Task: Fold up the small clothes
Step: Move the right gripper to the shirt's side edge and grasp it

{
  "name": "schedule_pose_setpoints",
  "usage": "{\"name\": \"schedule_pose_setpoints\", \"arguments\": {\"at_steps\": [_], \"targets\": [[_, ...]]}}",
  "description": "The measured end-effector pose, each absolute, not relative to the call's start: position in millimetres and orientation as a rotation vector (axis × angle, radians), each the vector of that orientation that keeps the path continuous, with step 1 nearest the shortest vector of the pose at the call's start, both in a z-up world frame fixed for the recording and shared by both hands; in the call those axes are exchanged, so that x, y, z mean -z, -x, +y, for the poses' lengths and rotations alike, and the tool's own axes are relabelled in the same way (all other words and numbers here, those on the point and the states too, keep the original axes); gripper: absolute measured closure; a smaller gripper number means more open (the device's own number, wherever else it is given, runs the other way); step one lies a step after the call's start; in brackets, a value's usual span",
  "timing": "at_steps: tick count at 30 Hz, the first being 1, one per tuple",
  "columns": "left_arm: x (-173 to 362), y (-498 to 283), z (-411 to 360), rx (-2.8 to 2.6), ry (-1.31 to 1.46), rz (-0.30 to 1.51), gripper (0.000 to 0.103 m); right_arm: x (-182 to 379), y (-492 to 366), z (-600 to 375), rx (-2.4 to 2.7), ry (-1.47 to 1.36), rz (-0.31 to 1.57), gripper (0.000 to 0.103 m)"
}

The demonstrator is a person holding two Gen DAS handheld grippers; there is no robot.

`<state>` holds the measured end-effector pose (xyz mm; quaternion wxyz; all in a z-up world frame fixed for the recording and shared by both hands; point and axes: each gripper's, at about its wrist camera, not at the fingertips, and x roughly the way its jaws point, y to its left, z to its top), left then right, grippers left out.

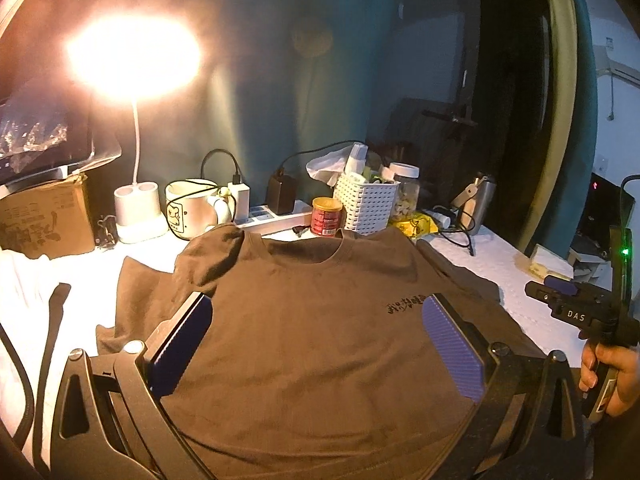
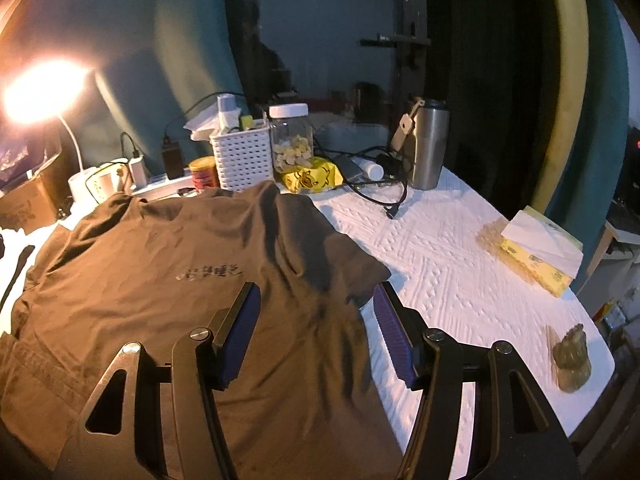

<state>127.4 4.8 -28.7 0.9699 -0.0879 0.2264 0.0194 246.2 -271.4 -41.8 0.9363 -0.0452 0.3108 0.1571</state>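
A brown T-shirt (image 1: 312, 320) with small black print on the chest lies spread flat, front up, on a white quilted table cover, collar toward the far clutter. My left gripper (image 1: 320, 316) is open and empty above the shirt's middle. My right gripper (image 2: 316, 304) is open and empty over the shirt's right side, by the right sleeve (image 2: 352, 272). The right gripper also shows in the left wrist view (image 1: 560, 292), held in a hand at the right edge. The shirt (image 2: 160, 280) fills the left of the right wrist view.
Along the back stand a lit desk lamp (image 1: 136, 208), a mug (image 1: 192, 208), a power strip (image 1: 272, 220), a red can (image 1: 326, 216), a white basket (image 2: 240, 156), a jar (image 2: 290, 140) and a steel tumbler (image 2: 428, 144). A tissue pack (image 2: 536, 252) and a small figurine (image 2: 570, 360) lie right. A cardboard box (image 1: 44, 216) sits left.
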Motion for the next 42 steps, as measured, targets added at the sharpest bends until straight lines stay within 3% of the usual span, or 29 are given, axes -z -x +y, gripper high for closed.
{"name": "schedule_pose_setpoints", "arguments": {"at_steps": [27,36,38,40,42], "targets": [[53.2,-238.5,9.2,-0.130,0.141,0.620,0.000,92.2,-427.7,-256.7,-0.465,0.124,0.850,0.041],[58.5,-249.3,10.7,-0.140,0.137,0.652,0.000,113.9,-437.8,-234.7,-0.534,0.238,0.906,0.041],[59.5,-248.6,11.3,-0.141,0.142,0.656,0.000,114.1,-433.8,-233.1,-0.550,0.243,0.889,0.050],[58.7,-247.1,10.9,-0.138,0.144,0.654,0.000,113.5,-430.4,-231.9,-0.557,0.253,0.884,0.092],[56.3,-244.6,9.9,-0.137,0.140,0.646,0.000,113.3,-427.4,-232.7,-0.572,0.251,0.879,0.096]]}}
